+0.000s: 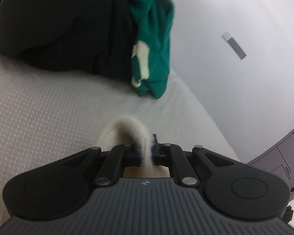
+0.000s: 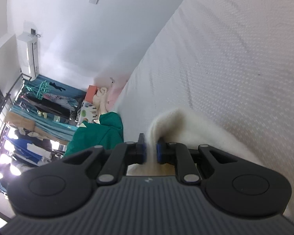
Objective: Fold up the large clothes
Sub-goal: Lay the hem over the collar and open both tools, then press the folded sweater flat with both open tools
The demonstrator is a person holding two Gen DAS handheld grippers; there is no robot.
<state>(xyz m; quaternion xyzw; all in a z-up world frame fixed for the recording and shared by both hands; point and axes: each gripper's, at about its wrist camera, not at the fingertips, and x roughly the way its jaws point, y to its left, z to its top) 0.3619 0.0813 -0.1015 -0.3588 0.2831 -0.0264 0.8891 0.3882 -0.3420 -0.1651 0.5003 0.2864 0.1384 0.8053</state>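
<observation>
Left gripper (image 1: 145,152): closed tight on a fold of the fluffy cream-white knitted garment (image 1: 125,131).
Right gripper (image 2: 151,151): also clamped on this garment, which spreads to its right over the white textured mattress (image 2: 235,68).
Key relation: the knit hangs between both claws; its long axis I cannot tell.
Edges: pile of dark clothes (image 1: 64,29) and green sweatshirt (image 1: 156,45) far from the left claw, beside the wall.
Room: bare mattress near-left, likely enough for laying flat.

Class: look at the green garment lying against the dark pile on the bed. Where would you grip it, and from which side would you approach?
Probably grip the green garment at its hanging lower end near the cream stripe, coming from the open bed surface in front. That end is loose and exposed; the dark pile blocks the other side. Both grippers currently hold the white knit.
</observation>
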